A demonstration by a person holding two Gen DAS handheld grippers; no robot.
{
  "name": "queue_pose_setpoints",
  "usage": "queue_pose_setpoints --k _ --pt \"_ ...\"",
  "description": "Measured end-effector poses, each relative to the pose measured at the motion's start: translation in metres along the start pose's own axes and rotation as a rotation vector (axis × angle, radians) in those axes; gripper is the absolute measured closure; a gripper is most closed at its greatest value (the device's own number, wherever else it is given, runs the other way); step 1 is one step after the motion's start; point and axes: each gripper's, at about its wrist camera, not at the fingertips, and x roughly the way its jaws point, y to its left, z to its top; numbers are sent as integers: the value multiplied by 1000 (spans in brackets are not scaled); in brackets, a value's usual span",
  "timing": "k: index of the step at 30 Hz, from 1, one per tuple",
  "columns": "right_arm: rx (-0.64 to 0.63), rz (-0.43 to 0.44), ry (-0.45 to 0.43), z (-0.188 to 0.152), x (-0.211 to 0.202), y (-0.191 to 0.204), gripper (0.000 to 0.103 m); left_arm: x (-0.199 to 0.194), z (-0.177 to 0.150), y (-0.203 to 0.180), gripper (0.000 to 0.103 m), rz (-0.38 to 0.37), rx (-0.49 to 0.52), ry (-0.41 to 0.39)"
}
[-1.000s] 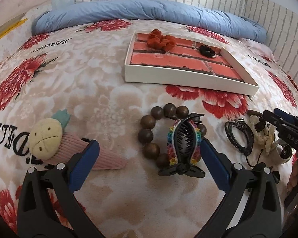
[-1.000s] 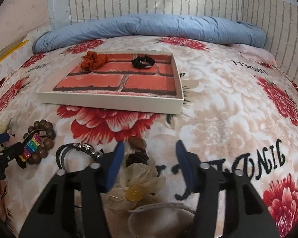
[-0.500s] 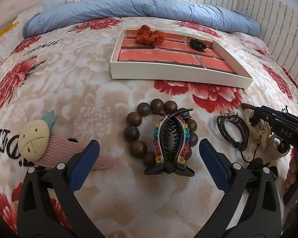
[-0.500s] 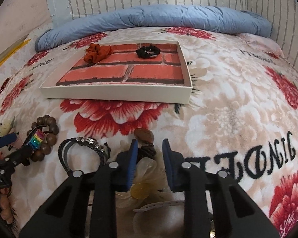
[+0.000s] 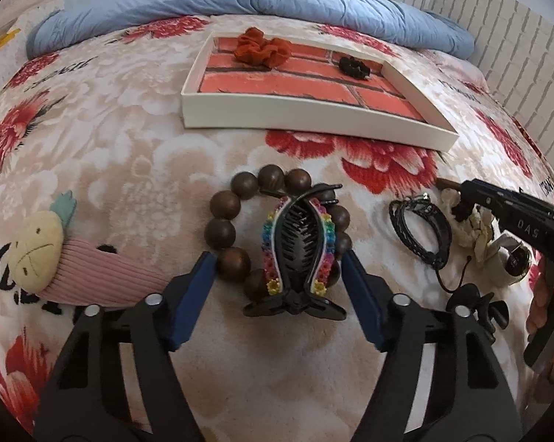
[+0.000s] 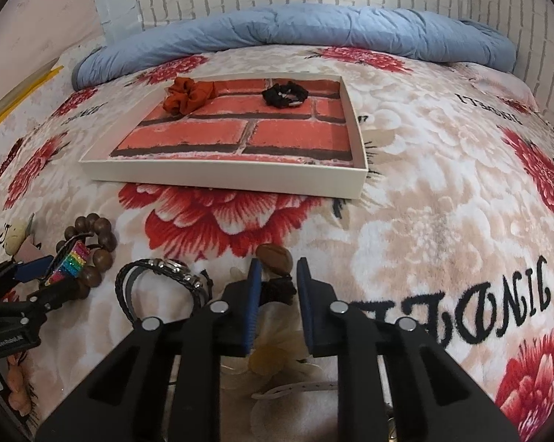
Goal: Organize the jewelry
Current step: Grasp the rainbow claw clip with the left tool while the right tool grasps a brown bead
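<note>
A rainbow hair claw clip [image 5: 297, 246] lies on a brown bead bracelet [image 5: 225, 232] on the floral blanket. My left gripper [image 5: 279, 261] is open, its blue fingers on either side of the clip and bracelet. My right gripper [image 6: 277, 270] is closed on a dark hair tie [image 6: 277, 289] with a brown bean charm [image 6: 275, 256], beside a cream flower piece [image 6: 269, 353]. It shows in the left wrist view [image 5: 465, 199] too. A white tray [image 6: 225, 175] with a brick-pattern floor holds an orange scrunchie [image 6: 186, 94] and a black scrunchie [image 6: 284, 94].
A pink clip with a plush face [image 5: 37, 246] lies at the left. Black cord bracelets [image 5: 418, 228] and a small black claw clip [image 5: 476, 305] lie at the right. A blue rolled duvet [image 6: 295, 33] and brick-pattern wall bound the far side.
My left gripper moved forward so its fingers now flank the claw clip and bracelet. My right gripper closed from open around the dark hair tie.
</note>
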Motion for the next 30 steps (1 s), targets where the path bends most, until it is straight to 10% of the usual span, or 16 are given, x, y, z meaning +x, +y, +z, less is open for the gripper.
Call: queue_pose_setpoints --k 11,30 --pt "-11 4 33 6 5 0 93 -3 6 -3 54 24 26 -10" --pt "61 39 28 1 -1 -11 90 -5 3 2 46 75 -6 8"
